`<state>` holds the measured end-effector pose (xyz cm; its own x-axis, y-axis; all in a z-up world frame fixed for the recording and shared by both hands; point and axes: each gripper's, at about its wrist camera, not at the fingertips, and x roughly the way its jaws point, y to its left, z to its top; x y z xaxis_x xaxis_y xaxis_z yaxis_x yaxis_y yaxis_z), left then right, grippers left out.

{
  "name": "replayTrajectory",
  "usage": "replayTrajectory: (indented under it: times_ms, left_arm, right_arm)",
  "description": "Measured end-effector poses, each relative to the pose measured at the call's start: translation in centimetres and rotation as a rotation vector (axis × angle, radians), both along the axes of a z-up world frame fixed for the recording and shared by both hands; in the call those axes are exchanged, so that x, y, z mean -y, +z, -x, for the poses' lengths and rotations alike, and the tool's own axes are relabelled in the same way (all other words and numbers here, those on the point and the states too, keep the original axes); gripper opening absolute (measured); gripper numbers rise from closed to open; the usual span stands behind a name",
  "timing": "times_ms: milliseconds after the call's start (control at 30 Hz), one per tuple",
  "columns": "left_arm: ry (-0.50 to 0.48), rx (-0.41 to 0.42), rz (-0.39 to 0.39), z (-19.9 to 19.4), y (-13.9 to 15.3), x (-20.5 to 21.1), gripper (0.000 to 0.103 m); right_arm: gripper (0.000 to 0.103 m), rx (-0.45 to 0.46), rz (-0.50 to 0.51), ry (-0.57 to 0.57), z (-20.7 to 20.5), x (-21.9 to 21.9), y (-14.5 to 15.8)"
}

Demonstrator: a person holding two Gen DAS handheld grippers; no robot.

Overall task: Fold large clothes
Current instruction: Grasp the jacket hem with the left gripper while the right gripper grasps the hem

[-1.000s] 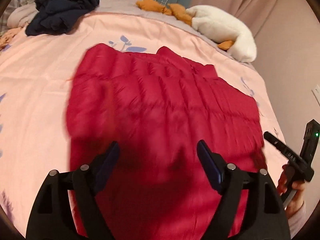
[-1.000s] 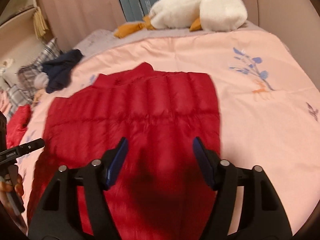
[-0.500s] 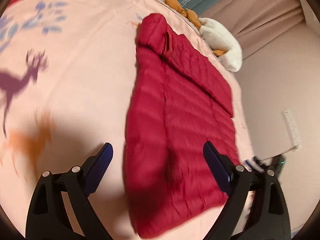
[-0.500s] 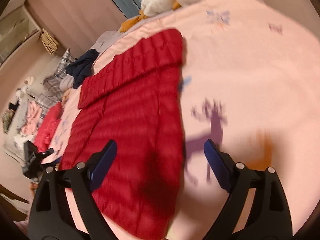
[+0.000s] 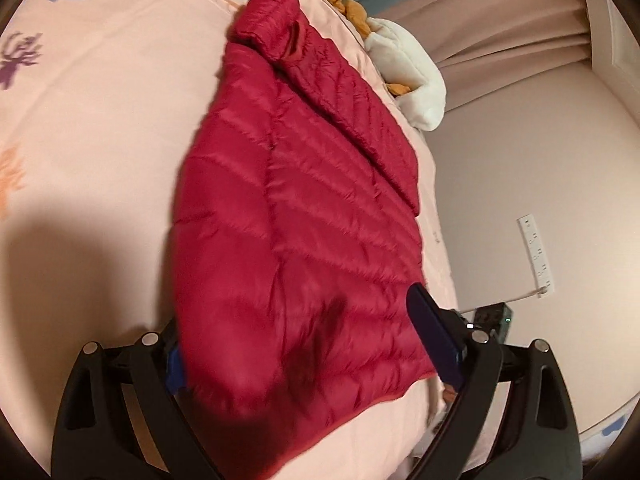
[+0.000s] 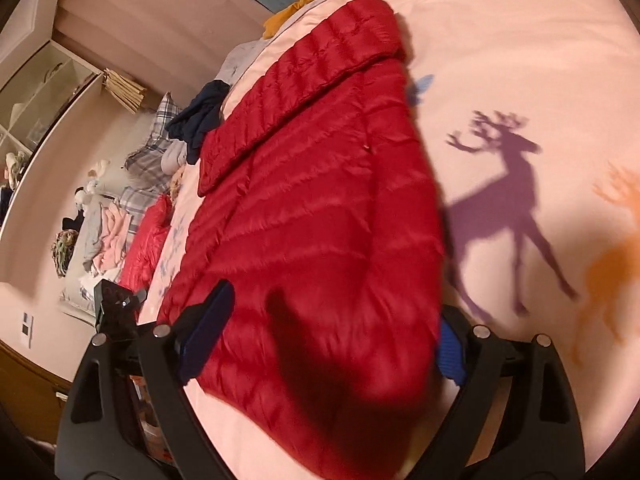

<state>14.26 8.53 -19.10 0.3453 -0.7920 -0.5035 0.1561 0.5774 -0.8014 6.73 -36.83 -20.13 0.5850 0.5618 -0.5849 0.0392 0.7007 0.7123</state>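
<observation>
On the pink bedspread [image 5: 100, 128] lies a red quilted jacket [image 5: 304, 216], spread flat with its puffed channels running across in soft ridges that catch the light. One sleeve [image 5: 360, 92] is folded over the body as a long diagonal band, its cuff end bunched into a rounded lump near the far corner of the jacket. From the right wrist view the same jacket [image 6: 320, 208] shows a brighter red, the folded sleeve [image 6: 304, 80] crossing its upper part, and a dark shadow falling on its near hem. The hem edge nearest the cameras is blurred, so its exact lie is hard to read.

The left gripper [image 5: 312, 344] is spread wide, one jaw at each side of the jacket's near end; the left jaw is partly hidden behind the fabric's edge, and whether either pad touches cloth cannot be told. The right gripper [image 6: 328, 344] is likewise spread — its right pad tucked behind the jacket's edge, its left over the fabric.

Beyond the jacket's far end sits a white plush toy [image 5: 412, 76] with orange parts. To the jacket's side, in the right wrist view, a dark garment [image 6: 200, 116] lies heaped, with more clothes [image 6: 108, 236] piled past it. A purple deer print [image 6: 504, 200] marks the bedspread just beside the jacket.
</observation>
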Motion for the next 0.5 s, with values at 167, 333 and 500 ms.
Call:
replayTrajectory:
  times_ms: [167, 333, 500]
  left_arm:
    - [0.008, -0.018, 0.039, -0.8, -0.1, 0.7, 0.092]
    - [-0.012, -0.024, 0.051, 0.8, -0.3, 0.3, 0.078]
    - [-0.045, -0.028, 0.037, 3.0, -0.7, -0.2, 0.067]
  right_arm:
    - [0.075, -0.008, -0.056, -0.006, -1.1, -0.6, -0.5]
    - [0.063, -0.018, -0.072, 0.031, 1.1, -0.9, -0.6]
    - [0.063, -0.012, -0.067, 0.054, 3.9, -1.4, -0.5]
